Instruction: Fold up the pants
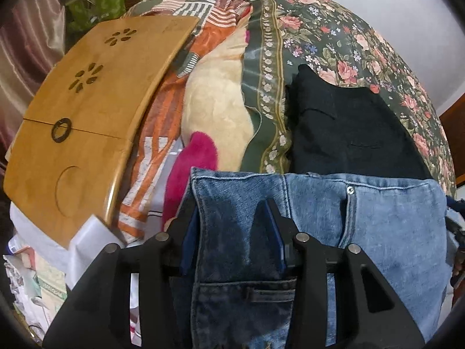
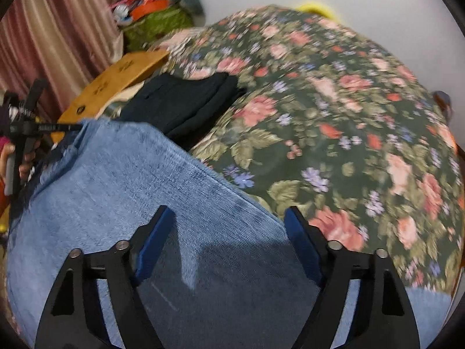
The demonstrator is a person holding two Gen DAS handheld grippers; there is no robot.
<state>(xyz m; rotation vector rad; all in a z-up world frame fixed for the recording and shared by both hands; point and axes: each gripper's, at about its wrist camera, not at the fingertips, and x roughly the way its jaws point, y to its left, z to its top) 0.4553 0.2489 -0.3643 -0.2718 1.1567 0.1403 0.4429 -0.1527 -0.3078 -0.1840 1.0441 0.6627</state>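
Blue jeans point(image 1: 377, 226) lie on a floral bedspread point(image 1: 334, 37). My left gripper point(image 1: 232, 206) is shut on a thick fold of the jeans near the waistband, with denim bunched between its fingers. In the right wrist view the jeans point(image 2: 116, 186) spread under my right gripper point(image 2: 228, 213), which is open above the denim with nothing between its fingers. The left gripper point(image 2: 26, 128) shows at that view's left edge, at the jeans' far corner.
Folded dark pants point(image 1: 348, 133) lie on the bedspread behind the jeans, also in the right wrist view point(image 2: 180, 101). A wooden lap table point(image 1: 87, 110) sits at left. A cream and pink plush point(image 1: 215, 110) lies between them. A green bag point(image 2: 157, 26) stands by the curtain.
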